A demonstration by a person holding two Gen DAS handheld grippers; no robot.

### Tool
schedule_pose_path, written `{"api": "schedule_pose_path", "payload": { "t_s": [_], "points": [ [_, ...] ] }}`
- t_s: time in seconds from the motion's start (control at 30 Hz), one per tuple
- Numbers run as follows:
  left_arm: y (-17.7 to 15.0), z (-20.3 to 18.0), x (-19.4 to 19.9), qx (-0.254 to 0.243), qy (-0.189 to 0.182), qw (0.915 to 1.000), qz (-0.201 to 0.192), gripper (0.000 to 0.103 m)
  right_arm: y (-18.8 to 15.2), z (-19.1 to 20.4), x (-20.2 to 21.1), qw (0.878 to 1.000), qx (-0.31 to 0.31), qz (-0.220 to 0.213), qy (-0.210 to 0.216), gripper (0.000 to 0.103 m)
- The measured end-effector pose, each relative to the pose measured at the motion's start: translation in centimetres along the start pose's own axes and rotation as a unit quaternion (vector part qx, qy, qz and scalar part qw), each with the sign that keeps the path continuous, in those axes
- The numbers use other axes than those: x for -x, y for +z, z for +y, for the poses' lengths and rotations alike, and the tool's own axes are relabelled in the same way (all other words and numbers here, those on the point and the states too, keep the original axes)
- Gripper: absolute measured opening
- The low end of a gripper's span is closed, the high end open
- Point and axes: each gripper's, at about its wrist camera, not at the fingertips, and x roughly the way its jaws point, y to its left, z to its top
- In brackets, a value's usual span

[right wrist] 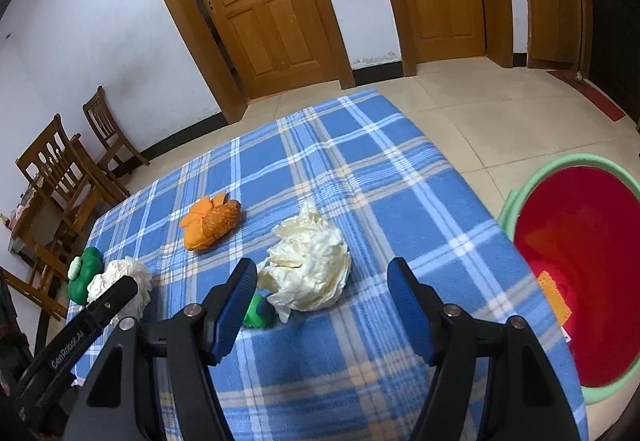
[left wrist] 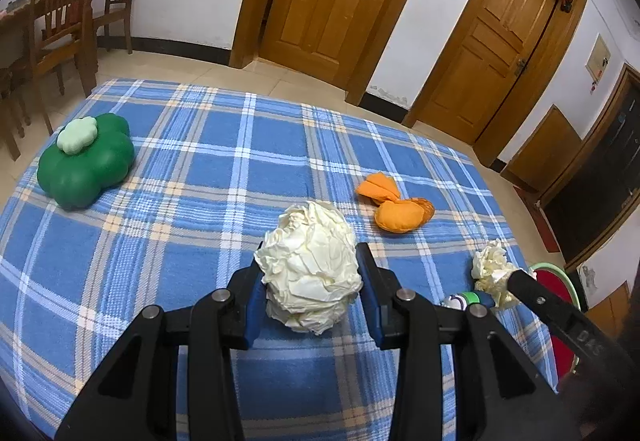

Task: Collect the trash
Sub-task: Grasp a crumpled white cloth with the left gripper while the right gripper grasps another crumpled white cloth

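open cloth by right hand-held gripper | obstacles: crumpled paper, green item

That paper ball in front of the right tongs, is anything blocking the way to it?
Nothing visible. The right tongs stand open with the paper ball just ahead of their tips on the cloth. A small green thing lies beside the ball near the left finger, not between.

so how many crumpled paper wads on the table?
2. One paper wad sits between the left gripper fingers; the other wad lies ahead of the open right gripper, near the bin-side edge. None visibly hidden.
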Motion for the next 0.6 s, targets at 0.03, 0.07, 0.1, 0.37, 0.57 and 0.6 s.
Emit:
{"api": "schedule_pose_path", "payload": {
  "t_s": [0.03, 0.07, 0.1, 0.37, 0.57, 0.6],
  "points": [
    [0.0, 0.0, 0.0, -0.002, 0.002, 1.0, -0.002, 0.041, 0.0, 0.0, -0.1, 1.0, 0.001, 0.001, 0.001, 0.07],
    [-0.1, -0.1, 0.0, -0.004, 0.005, 1.0, -0.003, 0.041, 0.1, 0.0, -0.2, 1.0, 0.002, 0.002, 0.001, 0.07],
    [-0.1, -0.1, -0.1, -0.005, 0.007, 1.0, -0.002, 0.041, 0.2, 0.0, -0.3, 1.0, 0.003, 0.001, 0.003, 0.07],
    [-0.1, 0.0, -0.2, -0.002, 0.007, 1.0, -0.003, 0.041, 0.2, -0.6, -1.3, 1.0, -0.01, 0.013, -0.012, 0.041],
    [-0.1, 0.0, -0.2, -0.003, 0.008, 1.0, -0.003, 0.041, 0.3, -0.9, -0.5, 1.0, -0.008, -0.006, -0.015, 0.027],
    [-0.1, 0.0, -0.2, -0.002, 0.008, 1.0, -0.003, 0.041, 0.4, -1.0, -0.3, 1.0, -0.011, -0.007, -0.015, 0.025]
  ]
}}
